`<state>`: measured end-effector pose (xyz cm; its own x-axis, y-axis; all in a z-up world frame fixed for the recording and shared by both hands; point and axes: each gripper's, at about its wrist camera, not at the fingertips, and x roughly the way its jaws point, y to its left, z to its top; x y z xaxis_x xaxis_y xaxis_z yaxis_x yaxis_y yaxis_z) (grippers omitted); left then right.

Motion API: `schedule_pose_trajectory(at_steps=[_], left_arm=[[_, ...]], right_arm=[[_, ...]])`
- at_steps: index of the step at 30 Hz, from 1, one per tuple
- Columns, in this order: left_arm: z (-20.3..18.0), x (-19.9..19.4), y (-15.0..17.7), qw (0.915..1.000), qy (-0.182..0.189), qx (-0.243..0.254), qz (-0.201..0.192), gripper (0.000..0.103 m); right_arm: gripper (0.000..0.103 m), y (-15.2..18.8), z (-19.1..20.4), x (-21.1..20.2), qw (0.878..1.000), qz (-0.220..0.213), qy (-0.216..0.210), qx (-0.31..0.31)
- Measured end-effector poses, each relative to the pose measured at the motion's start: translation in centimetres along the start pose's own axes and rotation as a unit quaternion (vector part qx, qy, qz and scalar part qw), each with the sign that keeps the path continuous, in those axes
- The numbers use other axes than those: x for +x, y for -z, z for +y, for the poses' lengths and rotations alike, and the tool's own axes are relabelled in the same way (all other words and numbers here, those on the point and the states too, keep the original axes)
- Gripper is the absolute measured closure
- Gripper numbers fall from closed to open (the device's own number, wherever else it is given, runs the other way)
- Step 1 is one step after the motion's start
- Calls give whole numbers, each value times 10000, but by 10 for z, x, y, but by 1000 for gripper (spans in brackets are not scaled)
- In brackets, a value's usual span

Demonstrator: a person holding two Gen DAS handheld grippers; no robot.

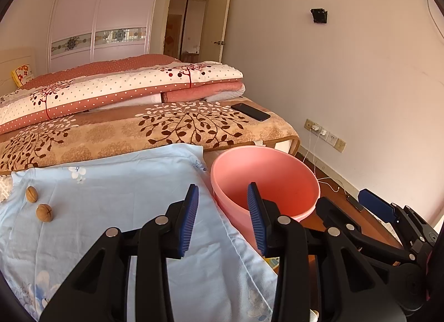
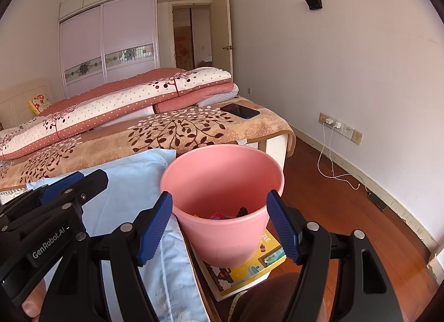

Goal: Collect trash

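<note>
two walnuts (image 1: 40,203) lie on the light blue pillow (image 1: 116,200), well left of the pink bin (image 1: 265,180). left gripper (image 1: 223,219) and right gripper (image 2: 222,226) both hang with jaws wide, nothing held. best swing the left across, close on one nut squarely. phone (image 1: 250,111) on the bed beyond the bin; nothing blocks the way

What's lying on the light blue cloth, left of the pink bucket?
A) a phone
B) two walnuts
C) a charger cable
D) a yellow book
B: two walnuts sit on the blue cloth, apart from the pink bucket.
</note>
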<state>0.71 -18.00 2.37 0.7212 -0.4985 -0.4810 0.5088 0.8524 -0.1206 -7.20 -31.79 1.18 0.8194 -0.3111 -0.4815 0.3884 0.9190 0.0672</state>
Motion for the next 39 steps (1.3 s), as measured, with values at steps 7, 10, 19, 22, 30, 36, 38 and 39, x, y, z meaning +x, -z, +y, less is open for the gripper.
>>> schedule_pose_trajectory(at_steps=[7,10,19,22,30,36,38,39], left_arm=[[2,-1,2,10000,-8,-5,3,66],[3,-1,3,10000,-12,-12,7,66],[6,1,4,10000,-12,-30,38,66],[7,0,5,10000,-9,-43,46,66],[8,4,5,10000,-62,-32,54,66],[10,5,5,9999,-77,-82,117,66],[11,6,5,9998,-88,-94,125,66],[12,6,5,9998,-92,-103,130,66]], right_arm=[[34,3,2,1,10000,16,-1,-15],[34,3,3,2,10000,25,3,-25],[34,5,5,5,10000,48,10,-47],[34,5,6,6,10000,61,7,-59],[34,5,10,8,9999,95,0,-105],[34,5,12,9,9998,119,1,-142],[34,5,14,10,9998,127,-8,-158],[34,5,14,11,9998,130,-14,-166]])
